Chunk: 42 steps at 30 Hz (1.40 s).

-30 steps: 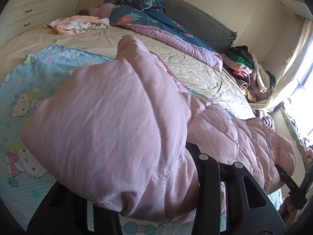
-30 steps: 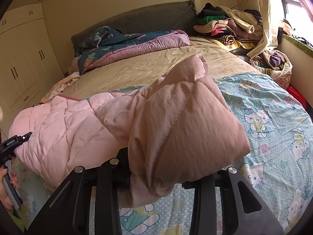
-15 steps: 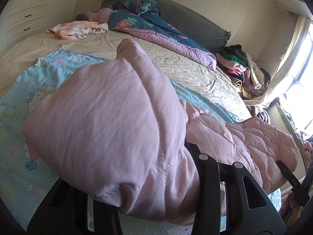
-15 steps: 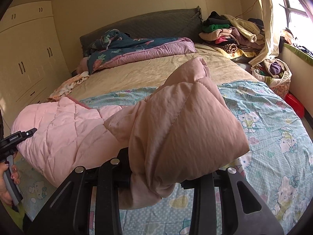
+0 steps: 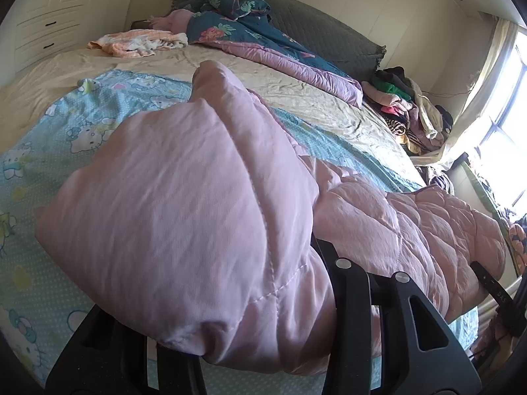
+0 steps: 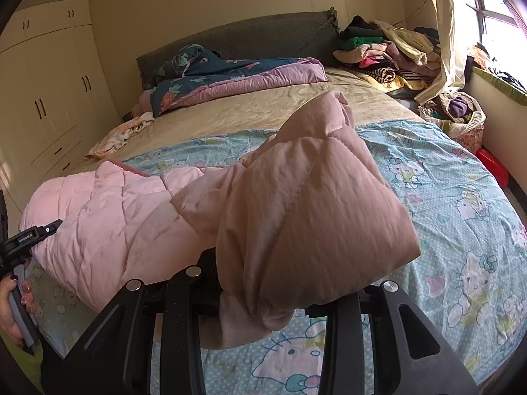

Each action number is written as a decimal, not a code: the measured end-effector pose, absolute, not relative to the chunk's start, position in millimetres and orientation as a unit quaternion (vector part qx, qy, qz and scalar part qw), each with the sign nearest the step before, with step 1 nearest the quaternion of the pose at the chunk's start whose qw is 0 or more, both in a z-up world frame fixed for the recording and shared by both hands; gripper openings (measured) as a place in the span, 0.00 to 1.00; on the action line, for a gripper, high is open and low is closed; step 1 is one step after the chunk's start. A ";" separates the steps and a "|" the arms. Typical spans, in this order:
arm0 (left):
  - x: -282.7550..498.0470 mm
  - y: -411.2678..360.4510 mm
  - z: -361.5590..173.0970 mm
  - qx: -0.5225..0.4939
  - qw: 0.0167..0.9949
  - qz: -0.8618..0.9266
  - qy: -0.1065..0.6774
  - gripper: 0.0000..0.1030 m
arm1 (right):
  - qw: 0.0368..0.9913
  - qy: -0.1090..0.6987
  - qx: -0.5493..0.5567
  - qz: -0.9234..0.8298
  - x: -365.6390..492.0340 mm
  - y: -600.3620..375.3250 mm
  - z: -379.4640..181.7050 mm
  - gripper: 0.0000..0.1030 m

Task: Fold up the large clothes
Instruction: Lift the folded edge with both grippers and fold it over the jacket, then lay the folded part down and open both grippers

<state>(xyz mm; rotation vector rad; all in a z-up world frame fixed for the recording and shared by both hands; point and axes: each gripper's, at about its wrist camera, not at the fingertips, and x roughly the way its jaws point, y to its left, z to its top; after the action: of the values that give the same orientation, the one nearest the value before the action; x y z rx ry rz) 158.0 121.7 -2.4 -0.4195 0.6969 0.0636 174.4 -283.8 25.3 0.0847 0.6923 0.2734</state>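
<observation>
As before, pink quilted coat (image 5: 204, 217) gripped, seemingly higher.

Quilted matt pink jacket (image 5: 204, 217), cotton sheet (image 6: 461, 197)

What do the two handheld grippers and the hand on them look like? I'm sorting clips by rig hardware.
Both grippers are matte black plastic: flat angular finger frames with triangular cut-outs and round silver bolt heads, on the left gripper and right gripper alike. In the right wrist view the left unit's body bears small white lettering and has a grey handle. The hand on it has dark red nail polish; no sleeve shows.
</observation>
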 end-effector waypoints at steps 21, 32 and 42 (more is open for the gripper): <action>119.0 125.0 -52.0 -0.193 0.913 0.028 0.358 0.43 | 0.907 0.405 0.077 0.088 147.2 -303.9 -37.8 0.40; 112.0 124.9 -68.8 -0.209 0.909 0.034 0.360 0.53 | 0.891 0.429 0.128 0.077 151.2 -322.1 -65.0 0.61; 98.4 124.6 -57.2 -0.208 0.902 0.044 0.375 0.64 | 0.895 0.422 0.130 0.062 121.9 -331.6 -49.0 0.88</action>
<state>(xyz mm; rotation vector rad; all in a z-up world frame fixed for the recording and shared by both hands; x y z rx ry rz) 98.4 124.6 -57.2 -0.4299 0.7753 0.0905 121.9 -331.6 -49.0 0.2693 0.8747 0.1284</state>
